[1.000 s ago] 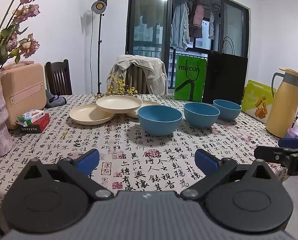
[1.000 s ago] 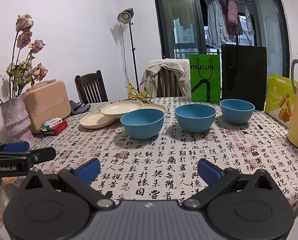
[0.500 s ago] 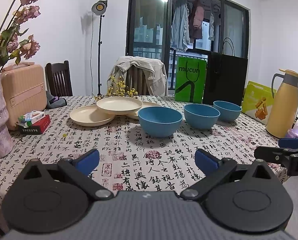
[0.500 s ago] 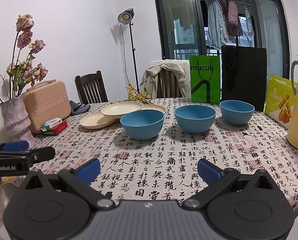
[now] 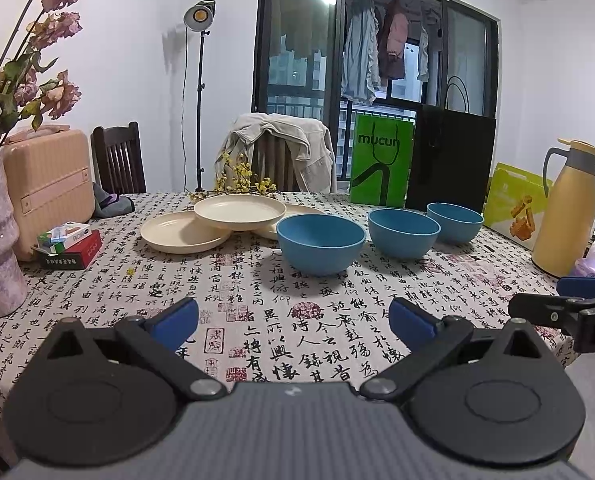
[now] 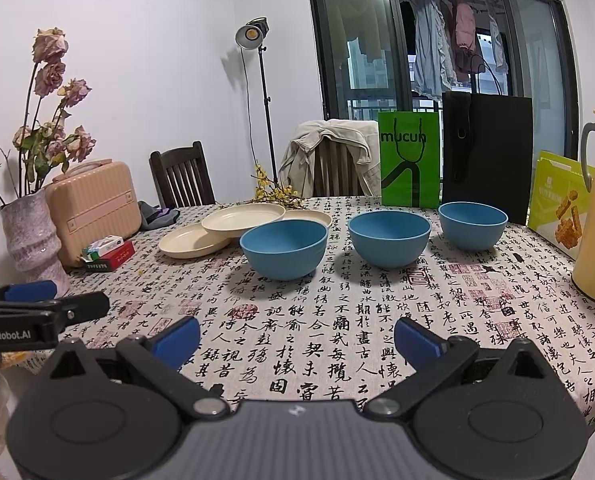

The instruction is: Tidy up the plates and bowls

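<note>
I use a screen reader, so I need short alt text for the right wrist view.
Three blue bowls stand in a row on a calligraphy-print tablecloth, with three overlapping cream plates behind them to the left. The open right gripper fills the foreground, holding nothing; the left gripper shows at the left edge.

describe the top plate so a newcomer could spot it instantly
On the calligraphy-print tablecloth, left of the three blue bowls, lie three round cream plates. The target is the middle cream plate: it rests raised on the rims of the other two, which lie flat.
</note>
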Demonstrator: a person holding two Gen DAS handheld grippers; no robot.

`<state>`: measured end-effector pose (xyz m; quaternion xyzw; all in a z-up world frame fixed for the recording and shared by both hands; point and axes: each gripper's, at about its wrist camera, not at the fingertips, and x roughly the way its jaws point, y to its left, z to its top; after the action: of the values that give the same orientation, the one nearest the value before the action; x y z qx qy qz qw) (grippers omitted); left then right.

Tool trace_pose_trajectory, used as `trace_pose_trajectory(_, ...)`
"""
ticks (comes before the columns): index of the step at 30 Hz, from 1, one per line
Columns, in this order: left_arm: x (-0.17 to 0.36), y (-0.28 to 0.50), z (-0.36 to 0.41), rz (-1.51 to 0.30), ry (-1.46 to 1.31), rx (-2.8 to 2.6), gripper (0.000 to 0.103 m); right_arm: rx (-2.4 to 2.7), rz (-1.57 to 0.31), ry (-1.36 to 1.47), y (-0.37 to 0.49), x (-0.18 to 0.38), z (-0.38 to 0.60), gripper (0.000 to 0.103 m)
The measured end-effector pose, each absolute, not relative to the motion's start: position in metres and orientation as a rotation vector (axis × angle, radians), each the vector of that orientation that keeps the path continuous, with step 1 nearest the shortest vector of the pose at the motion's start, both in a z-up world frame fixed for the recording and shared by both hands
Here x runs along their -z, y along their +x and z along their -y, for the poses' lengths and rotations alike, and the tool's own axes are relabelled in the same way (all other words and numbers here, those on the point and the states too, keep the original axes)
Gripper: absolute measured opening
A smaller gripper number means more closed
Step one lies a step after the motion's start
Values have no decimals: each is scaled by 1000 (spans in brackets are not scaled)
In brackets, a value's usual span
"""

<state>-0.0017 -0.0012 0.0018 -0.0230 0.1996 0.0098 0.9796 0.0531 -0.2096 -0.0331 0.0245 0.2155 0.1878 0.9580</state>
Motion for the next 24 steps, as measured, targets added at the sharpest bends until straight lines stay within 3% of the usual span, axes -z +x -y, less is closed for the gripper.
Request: trace_pose_trajectory(24,0,2,-3,-397,-55,-29,103,-378,-423,59,59,30,209,103)
